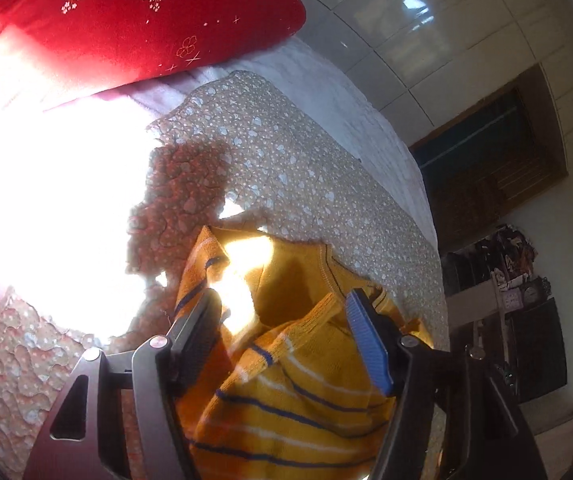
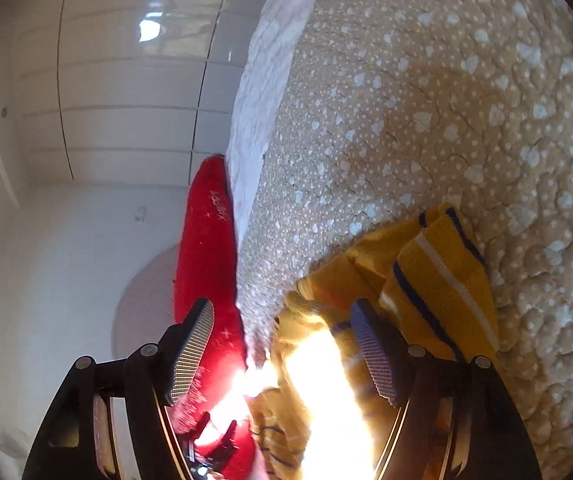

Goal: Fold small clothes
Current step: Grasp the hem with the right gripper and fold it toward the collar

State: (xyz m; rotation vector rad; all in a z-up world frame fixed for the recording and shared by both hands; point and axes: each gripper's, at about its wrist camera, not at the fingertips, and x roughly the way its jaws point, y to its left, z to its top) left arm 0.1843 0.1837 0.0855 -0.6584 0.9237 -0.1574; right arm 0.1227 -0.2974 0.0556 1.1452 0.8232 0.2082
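Note:
A small mustard-yellow knit sweater (image 1: pixel 298 396) with navy and white stripes lies bunched on a tan bedspread with white dots (image 1: pixel 310 168). My left gripper (image 1: pixel 282 300) is open, its fingers standing either side of a raised fold of the sweater near the neckline; contact is unclear. In the right wrist view the same sweater (image 2: pixel 434 280) lies low right, with a striped sleeve folded over. My right gripper (image 2: pixel 282 308) is open, hovering at the sweater's edge, its right finger (image 2: pixel 374 352) over the knit. Bright sun glare hides part of the cloth in both views.
A red embroidered pillow (image 1: pixel 126 20) lies at the head of the bed and shows in the right wrist view (image 2: pixel 206 248). A white sheet edge (image 2: pixel 262 88) borders the bedspread. White tiled wall (image 2: pixel 118 80) beyond. A dark wooden door (image 1: pixel 486 184) and shelves (image 1: pixel 502 280) stand at the right.

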